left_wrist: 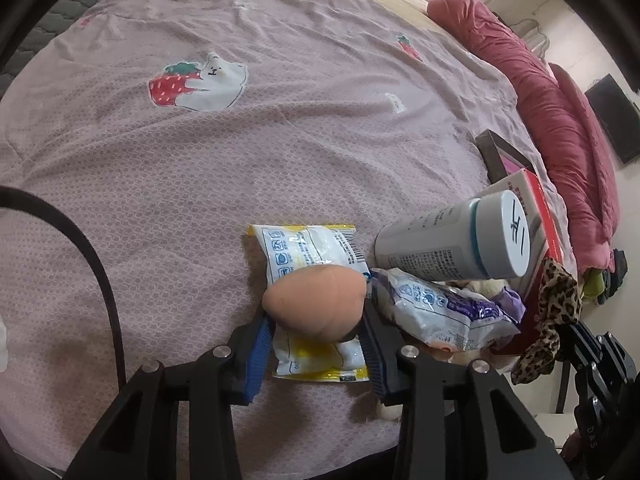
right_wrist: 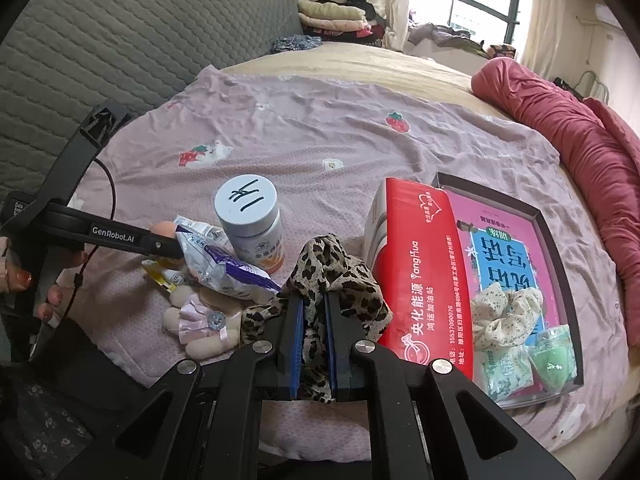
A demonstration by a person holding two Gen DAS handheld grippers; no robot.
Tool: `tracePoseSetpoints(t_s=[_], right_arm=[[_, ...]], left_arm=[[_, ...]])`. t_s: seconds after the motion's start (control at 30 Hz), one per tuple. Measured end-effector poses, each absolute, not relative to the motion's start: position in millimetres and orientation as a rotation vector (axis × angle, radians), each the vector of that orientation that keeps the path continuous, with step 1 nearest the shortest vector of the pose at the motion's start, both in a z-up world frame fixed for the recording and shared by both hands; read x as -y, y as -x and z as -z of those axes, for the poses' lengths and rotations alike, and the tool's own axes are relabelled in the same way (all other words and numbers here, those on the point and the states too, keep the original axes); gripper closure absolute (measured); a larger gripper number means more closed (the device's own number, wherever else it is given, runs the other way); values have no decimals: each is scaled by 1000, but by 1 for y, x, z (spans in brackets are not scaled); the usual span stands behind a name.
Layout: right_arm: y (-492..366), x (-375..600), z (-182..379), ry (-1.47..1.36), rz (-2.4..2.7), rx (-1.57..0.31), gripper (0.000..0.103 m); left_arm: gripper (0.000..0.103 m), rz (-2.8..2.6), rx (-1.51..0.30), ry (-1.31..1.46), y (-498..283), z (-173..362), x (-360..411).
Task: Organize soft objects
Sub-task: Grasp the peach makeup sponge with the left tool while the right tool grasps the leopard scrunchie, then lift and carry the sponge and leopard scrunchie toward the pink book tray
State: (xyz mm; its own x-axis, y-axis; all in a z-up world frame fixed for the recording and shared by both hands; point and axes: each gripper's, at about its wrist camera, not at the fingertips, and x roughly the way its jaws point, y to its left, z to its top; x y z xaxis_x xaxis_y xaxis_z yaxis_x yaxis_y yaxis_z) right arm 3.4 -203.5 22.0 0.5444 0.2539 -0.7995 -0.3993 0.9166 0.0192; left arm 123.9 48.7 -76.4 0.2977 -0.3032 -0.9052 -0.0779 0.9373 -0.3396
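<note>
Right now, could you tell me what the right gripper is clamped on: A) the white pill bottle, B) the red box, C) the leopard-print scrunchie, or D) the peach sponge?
C: in the right wrist view, the right gripper has its blue pads pinched on the leopard-print scrunchie.

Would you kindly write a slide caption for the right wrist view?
Right tool shut on a leopard-print scrunchie beside a red box on the bed.

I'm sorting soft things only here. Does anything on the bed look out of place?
Yes. A hard pill bottle stands among the soft items, beside the snack packets and plush doll. A rigid red carton leans on the tray rim. Neither is soft.
</note>
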Motion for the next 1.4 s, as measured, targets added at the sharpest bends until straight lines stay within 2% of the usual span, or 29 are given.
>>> tracePoseSetpoints(t_s=[0.57, 1.07, 1.4], right_arm=[[-4, 205, -28, 167, -392, -891, 93], [-2, 215, -44, 126, -379, -849, 93], [4, 233, -69, 76, -356, -784, 93]], left_arm=[[65, 157, -1228, 432, -117, 72, -63], [65, 197, -1103, 331, -93, 1, -52], [65, 277, -1031, 269, -84, -49, -12]])
